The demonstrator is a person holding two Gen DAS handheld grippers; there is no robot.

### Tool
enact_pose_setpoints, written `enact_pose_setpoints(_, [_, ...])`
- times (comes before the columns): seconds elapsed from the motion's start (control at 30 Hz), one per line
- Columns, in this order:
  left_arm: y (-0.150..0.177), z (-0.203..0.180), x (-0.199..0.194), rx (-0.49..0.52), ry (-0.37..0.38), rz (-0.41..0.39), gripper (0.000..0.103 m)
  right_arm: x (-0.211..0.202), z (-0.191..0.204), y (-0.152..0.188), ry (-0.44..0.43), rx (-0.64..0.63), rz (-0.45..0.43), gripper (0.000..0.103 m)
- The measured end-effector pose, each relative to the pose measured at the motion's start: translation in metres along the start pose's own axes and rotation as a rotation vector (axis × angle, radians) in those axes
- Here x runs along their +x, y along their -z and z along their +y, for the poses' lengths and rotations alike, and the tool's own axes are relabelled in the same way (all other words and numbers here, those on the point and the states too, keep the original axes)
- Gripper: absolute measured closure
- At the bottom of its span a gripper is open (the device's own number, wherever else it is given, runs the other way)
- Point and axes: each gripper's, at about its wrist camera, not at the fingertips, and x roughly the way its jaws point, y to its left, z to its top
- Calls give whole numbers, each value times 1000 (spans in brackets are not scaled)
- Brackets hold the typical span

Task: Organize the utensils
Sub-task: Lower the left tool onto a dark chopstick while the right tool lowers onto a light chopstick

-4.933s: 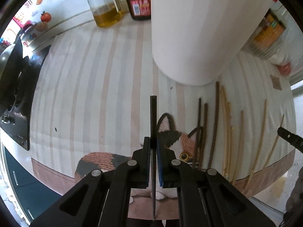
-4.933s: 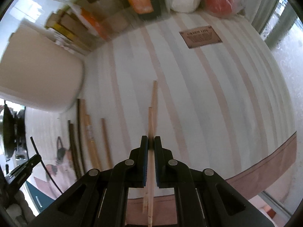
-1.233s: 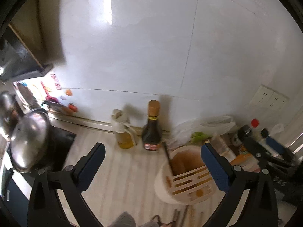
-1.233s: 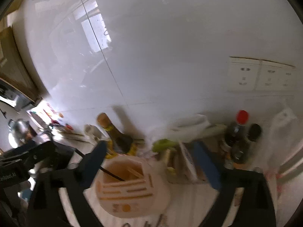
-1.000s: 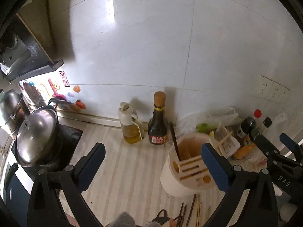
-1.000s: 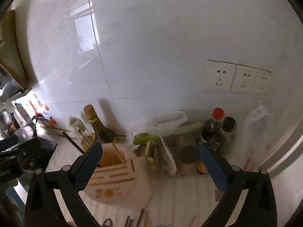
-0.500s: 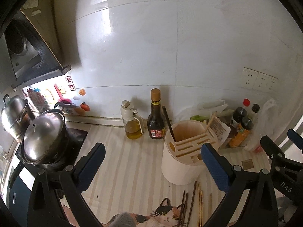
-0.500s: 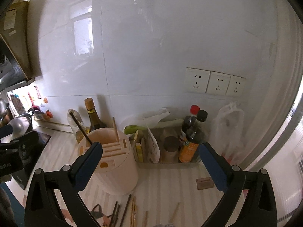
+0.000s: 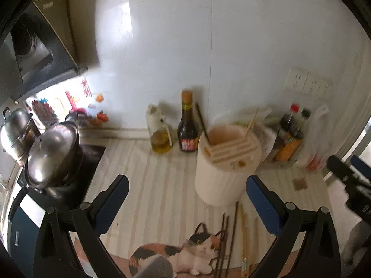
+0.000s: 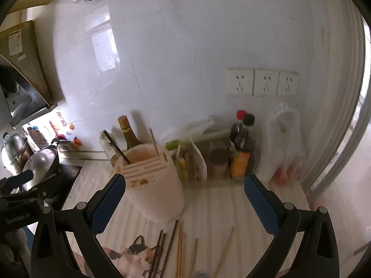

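The left gripper (image 9: 187, 199) and the right gripper (image 10: 184, 197) both hang with jaws spread wide and nothing between them, raised above the striped mat (image 10: 215, 203). Below them stands the cream utensil holder (image 10: 154, 185), with two chopsticks upright in it, one dark chopstick (image 10: 116, 147) and one pale chopstick (image 10: 155, 143). At least seven loose chopsticks (image 10: 171, 245) lie side by side on the mat just in front of the holder, some dark and some pale, while behind it stand a brown sauce bottle (image 9: 187, 129) and an oil jug (image 9: 160, 134).
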Motion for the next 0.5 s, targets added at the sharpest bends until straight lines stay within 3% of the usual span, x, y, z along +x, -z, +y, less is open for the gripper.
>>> enact_pose_setpoints(0.1, [17, -3, 21, 3, 8, 61, 0, 10, -12, 20, 1, 25, -7, 0])
enact_pose_setpoints(0.27, [48, -14, 60, 28, 11, 175, 0, 46, -31, 55, 28, 35, 152, 0])
enact_pose_setpoints(0.5, [91, -33, 116, 79, 3, 339, 0, 92, -71, 111, 135, 107, 349, 0])
